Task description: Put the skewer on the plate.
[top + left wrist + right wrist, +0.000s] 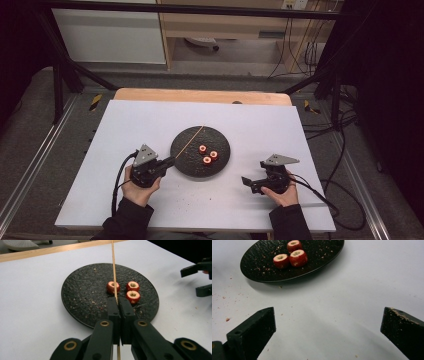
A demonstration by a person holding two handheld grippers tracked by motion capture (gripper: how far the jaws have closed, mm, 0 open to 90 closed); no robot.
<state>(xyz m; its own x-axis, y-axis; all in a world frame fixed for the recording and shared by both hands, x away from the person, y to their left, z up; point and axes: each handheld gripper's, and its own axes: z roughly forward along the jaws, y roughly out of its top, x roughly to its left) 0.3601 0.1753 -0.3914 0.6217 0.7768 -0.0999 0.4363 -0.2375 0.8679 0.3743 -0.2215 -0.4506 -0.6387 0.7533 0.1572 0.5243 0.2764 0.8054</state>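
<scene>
Nearest the high camera were the person's forearms, each w/ a hand-held gripper on the white desk (150,210). Landmark: the black plate (200,151), roughly desk centre.

Left of the plate, the left hand-held gripper (117,305) had its jaws pressed together on a thin wooden skewer (114,272). The stick ran from the jaws out across the plate & past its far rim, passing over or just beside the nearest fruit piece; couldn't tell if it touched. In the high view that gripper (169,162) sat at the plate's left edge, skewer slanting up-right over the dark surface.

On the plate, right of its centre: three red cored fruit pieces (207,154), hawthorn-like, clustered close together, hollow tops facing up. Crumbs lay scattered on the plate & on the desk nearby.

Right of the plate, well apart from it, the right hand-held gripper (248,183) rested low w/ jaws spread wide, holding nothing; its own view showed bare desk between them, plate & fruit farther ahead.

Progress, as a judgement: early. Skewer was picked up & aimed, but no piece was threaded on it yet, all three loose on the plate. Left to do: right gripper prob. needs to grab a piece & steady it, then push the skewer tip through the cored hole, x3.
</scene>
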